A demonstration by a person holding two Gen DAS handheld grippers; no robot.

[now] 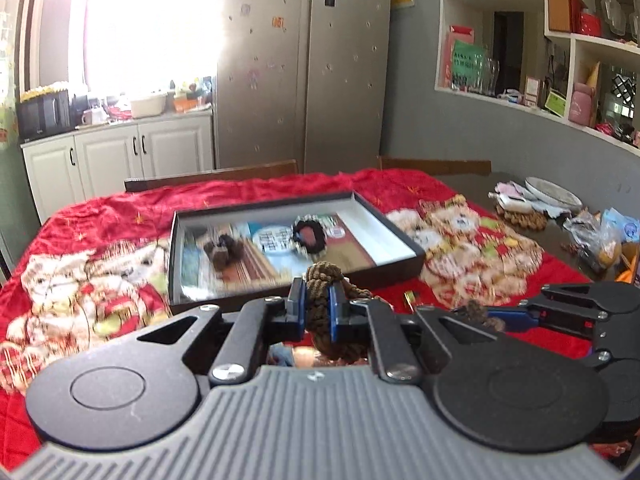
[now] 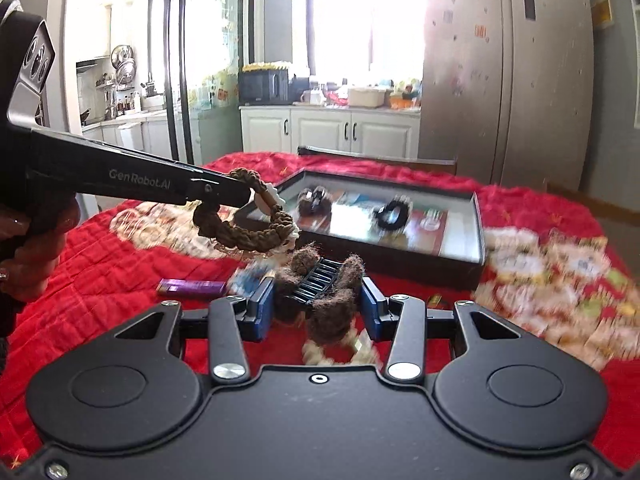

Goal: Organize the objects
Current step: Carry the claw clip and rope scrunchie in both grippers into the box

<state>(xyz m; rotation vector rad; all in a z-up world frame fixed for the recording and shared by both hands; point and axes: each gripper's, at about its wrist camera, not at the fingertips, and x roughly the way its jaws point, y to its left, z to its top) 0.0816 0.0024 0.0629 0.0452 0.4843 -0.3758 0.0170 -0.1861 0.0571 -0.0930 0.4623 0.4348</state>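
My left gripper (image 1: 318, 298) is shut on a brown braided hair tie (image 1: 322, 276), held above the red cloth in front of a shallow black box (image 1: 404, 236). In the right wrist view the hair tie (image 2: 244, 236) hangs as a loop from the left gripper's fingertips (image 2: 240, 194). My right gripper (image 2: 318, 300) is shut on a brown furry claw clip (image 2: 320, 280), also lifted off the cloth. The box (image 2: 400, 260) holds another furry clip (image 2: 314, 200) and a black scrunchie (image 2: 394, 212).
A purple lighter (image 2: 192, 288) lies on the red bear-print cloth (image 2: 100, 272) left of my right gripper. A plate (image 1: 552, 194), bags and clutter sit at the table's far right. Two chair backs (image 1: 212, 178) stand behind the table. A person's hand (image 2: 24, 248) holds the left gripper.
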